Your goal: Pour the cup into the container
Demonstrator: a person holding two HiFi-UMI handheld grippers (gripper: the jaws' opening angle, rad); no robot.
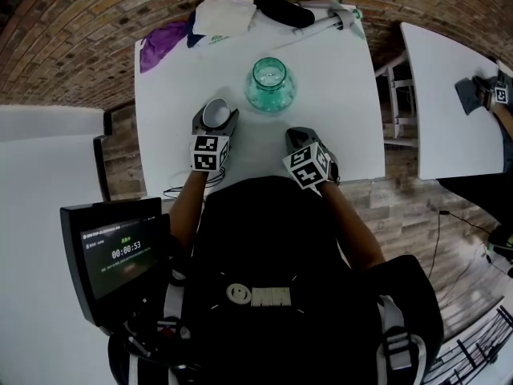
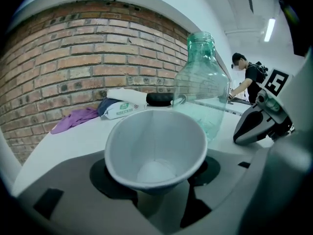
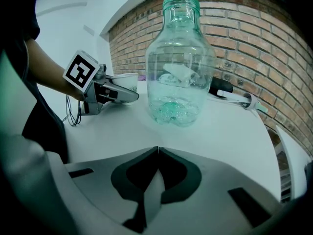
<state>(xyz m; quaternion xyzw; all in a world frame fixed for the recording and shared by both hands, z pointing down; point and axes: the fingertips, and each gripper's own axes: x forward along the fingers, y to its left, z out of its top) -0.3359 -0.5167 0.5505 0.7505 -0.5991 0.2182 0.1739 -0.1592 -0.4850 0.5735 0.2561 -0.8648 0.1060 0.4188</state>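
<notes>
A white paper cup [image 1: 215, 112] sits upright between the jaws of my left gripper [image 1: 214, 119], which is shut on it, low over the white table [image 1: 168, 127]. In the left gripper view the cup [image 2: 156, 151] fills the centre, and I see only its white bottom inside. The green-tinted glass jar [image 1: 270, 85] stands open-mouthed just beyond and to the right of the cup; small pale bits lie at its bottom [image 3: 171, 112]. My right gripper [image 1: 299, 135] rests near the jar's right side, its jaws [image 3: 156, 150] shut on nothing.
At the table's far edge lie a purple cloth [image 1: 164, 45], a white packet [image 1: 223, 16], a black object [image 1: 284, 10] and a white tool [image 1: 333, 18]. A second table [image 1: 449, 95] stands to the right with another person at it. A screen [image 1: 116, 255] sits at my lower left.
</notes>
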